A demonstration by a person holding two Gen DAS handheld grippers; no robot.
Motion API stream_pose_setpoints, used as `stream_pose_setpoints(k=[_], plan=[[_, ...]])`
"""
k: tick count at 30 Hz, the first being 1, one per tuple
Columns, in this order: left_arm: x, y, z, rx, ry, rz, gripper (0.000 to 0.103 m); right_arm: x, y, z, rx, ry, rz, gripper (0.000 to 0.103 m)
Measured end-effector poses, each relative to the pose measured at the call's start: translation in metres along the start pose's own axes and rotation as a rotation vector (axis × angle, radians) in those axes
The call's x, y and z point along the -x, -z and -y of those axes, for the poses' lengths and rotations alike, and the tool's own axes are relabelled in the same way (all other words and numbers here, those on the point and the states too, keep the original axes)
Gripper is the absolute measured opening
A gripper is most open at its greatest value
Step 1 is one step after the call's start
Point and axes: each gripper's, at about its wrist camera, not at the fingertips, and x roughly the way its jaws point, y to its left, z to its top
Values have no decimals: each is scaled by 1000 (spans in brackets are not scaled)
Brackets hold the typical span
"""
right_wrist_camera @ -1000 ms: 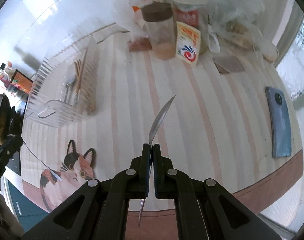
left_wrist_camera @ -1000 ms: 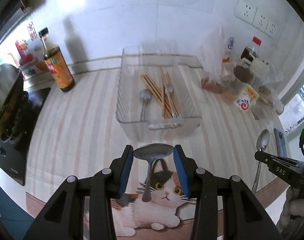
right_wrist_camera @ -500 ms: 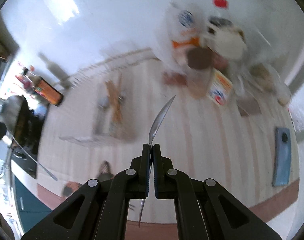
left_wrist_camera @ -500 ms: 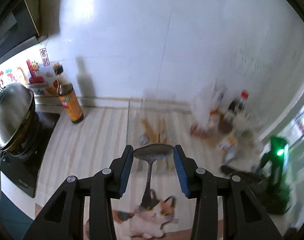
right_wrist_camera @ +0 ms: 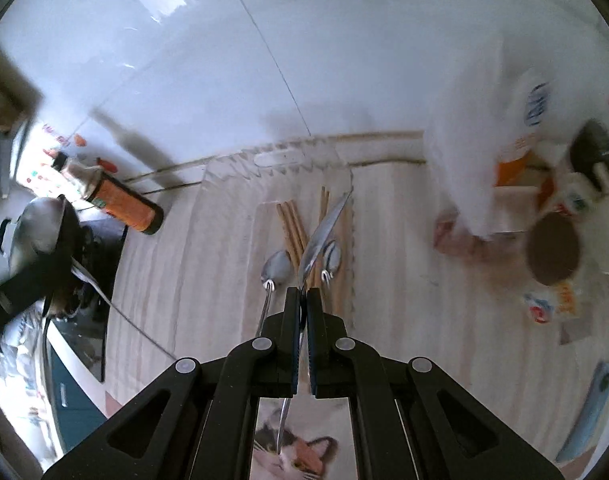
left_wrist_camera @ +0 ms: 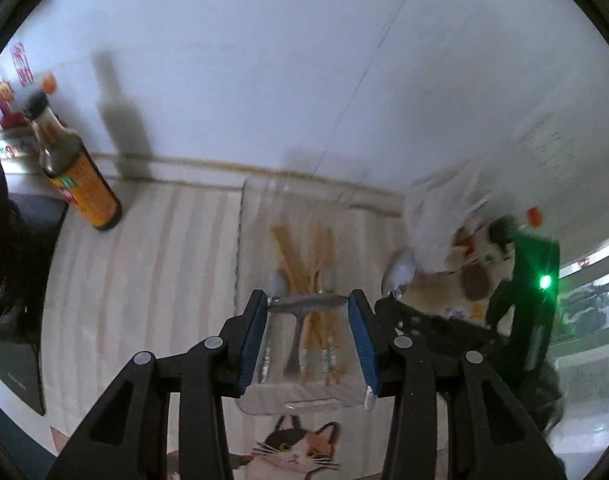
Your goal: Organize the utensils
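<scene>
White wall tile fills the upper half of both views, and below it I see the striped bench point(left_wrist_camera: 152, 264) with a clear tray point(right_wrist_camera: 232, 184) set against the wall. My left gripper point(left_wrist_camera: 308, 336) is clenched on a spoon point(left_wrist_camera: 304, 304): the bowl lies crosswise between the blue pads point(left_wrist_camera: 252, 340), touching both, and the handle hangs down toward the bench, long axis near vertical. My right gripper point(right_wrist_camera: 303, 334) is clamped tight on a second spoon point(right_wrist_camera: 322, 236), seen edge-on; its bowl points up and away toward the wall, tilted slightly right, while the handle runs down between the fingers and comes out below, over a cat picture point(right_wrist_camera: 292, 452) on the bench. Both held spoons are above the tray. In the tray I count two more spoons lying lengthwise, bowls toward the wall, one point(right_wrist_camera: 276, 268) left of the other point(right_wrist_camera: 331, 258), with a bundle of chopsticks point(right_wrist_camera: 292, 224) between and around them; blur keeps me from counting the sticks. A sauce bottle point(left_wrist_camera: 78, 176) stands left of the tray near the wall. Right of the tray sits a smeared cluster of bags and jars point(right_wrist_camera: 544, 184) I cannot sort out. A phone point(right_wrist_camera: 588, 412) lies at the far right, partly cut off.
</scene>
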Motion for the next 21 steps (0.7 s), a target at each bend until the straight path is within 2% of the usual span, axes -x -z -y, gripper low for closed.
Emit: stream_pose_setpoints(k=[1, 3, 4, 5, 6, 7, 9, 11, 14, 17, 21], plan=[[-7, 0, -4, 6, -7, -15, 39, -10, -4, 2, -19, -12, -32, 4], [-13, 3, -9, 4, -36, -16, 40, -19, -6, 5, -38, -14, -62, 12], [-14, 5, -12, 6, -52, -11, 41, -20, -5, 5, -37, 4, -59, 20], [-13, 8, -15, 6, -65, 0, 48, -19, -4, 6, -32, 12, -53, 27], [-14, 12, -18, 10, -70, 5, 58, -17, -1, 5, -19, 37, -42, 29], [-16, 16, -22, 15, -76, -1, 63, -16, 0, 6, -16, 50, -39, 31], [-19, 20, -25, 7, -106, -1, 67, -12, 8, 8, -15, 84, -30, 32], [-18, 27, -28, -14, -165, 27, 69, -8, 16, 6, -5, 131, -9, 40], [-15, 39, -33, -33, -230, 87, 89, 0, 31, 1, 13, 205, 36, 56], [-13, 51, -35, -71, -308, 146, 101, 5, 48, -5, 23, 278, 73, 67], [-18, 62, -39, -91, -348, 144, 103, 11, 66, -5, 7, 338, 105, 79]])
